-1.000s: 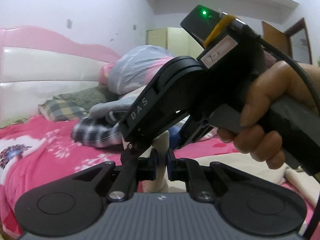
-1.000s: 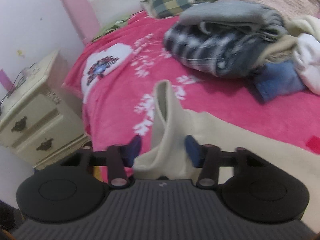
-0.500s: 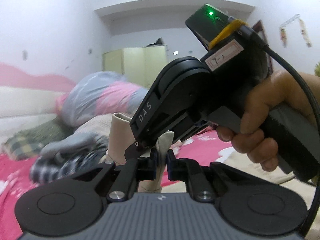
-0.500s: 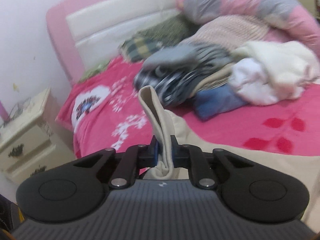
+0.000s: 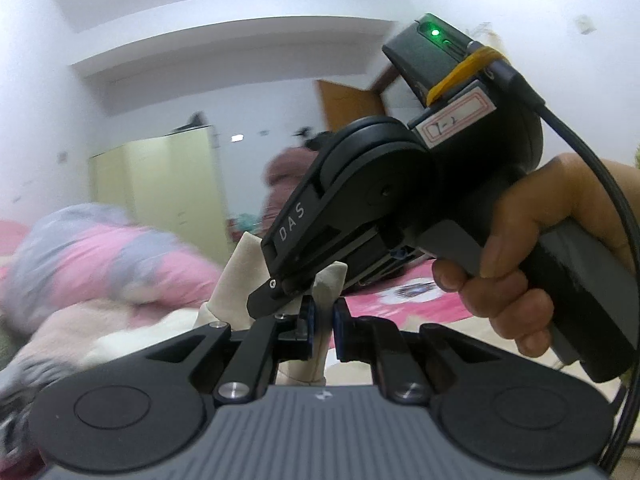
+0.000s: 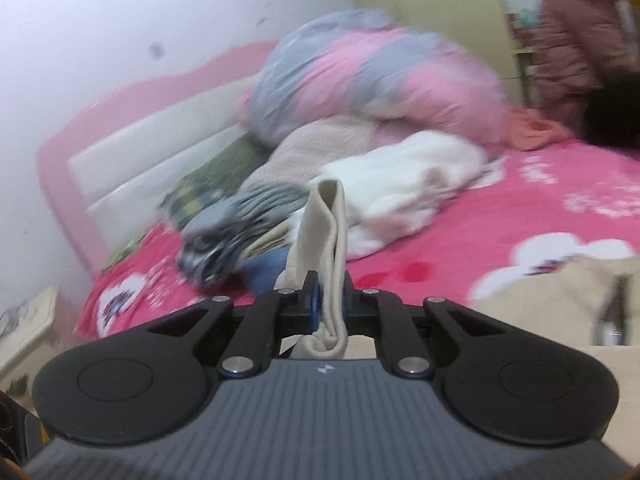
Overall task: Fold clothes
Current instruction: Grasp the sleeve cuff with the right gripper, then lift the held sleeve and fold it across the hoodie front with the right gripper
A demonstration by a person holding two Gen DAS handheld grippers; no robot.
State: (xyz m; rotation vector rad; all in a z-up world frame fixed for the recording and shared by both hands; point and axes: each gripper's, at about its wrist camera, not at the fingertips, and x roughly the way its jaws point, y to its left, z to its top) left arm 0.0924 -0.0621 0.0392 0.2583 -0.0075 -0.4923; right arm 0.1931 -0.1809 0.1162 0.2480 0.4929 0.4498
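Observation:
A cream garment (image 5: 236, 280) is pinched in both grippers and lifted off the pink bed. My left gripper (image 5: 323, 322) is shut on a fold of it that stands up between the blue pads. In the left wrist view the right gripper's black body (image 5: 380, 200), held by a hand (image 5: 516, 276), sits close in front and crosses over the fold. In the right wrist view my right gripper (image 6: 330, 304) is shut on another upright fold of the cream garment (image 6: 326, 224). More of the cream cloth (image 6: 560, 304) lies on the bed at lower right.
Piled at the head of the pink floral bed (image 6: 460, 248) are a pink-grey duvet (image 6: 368, 80), white clothes (image 6: 404, 176), a plaid shirt (image 6: 236, 224) and a blue item (image 6: 264, 272). A person in a pink coat (image 6: 576, 32) stands at right. A nightstand (image 6: 24, 328) is at left.
Both grippers have risen and tilted up, carrying the cream garment higher. The right gripper, open a second ago, closed on its fold. The views now show wall, wardrobe and ceiling.

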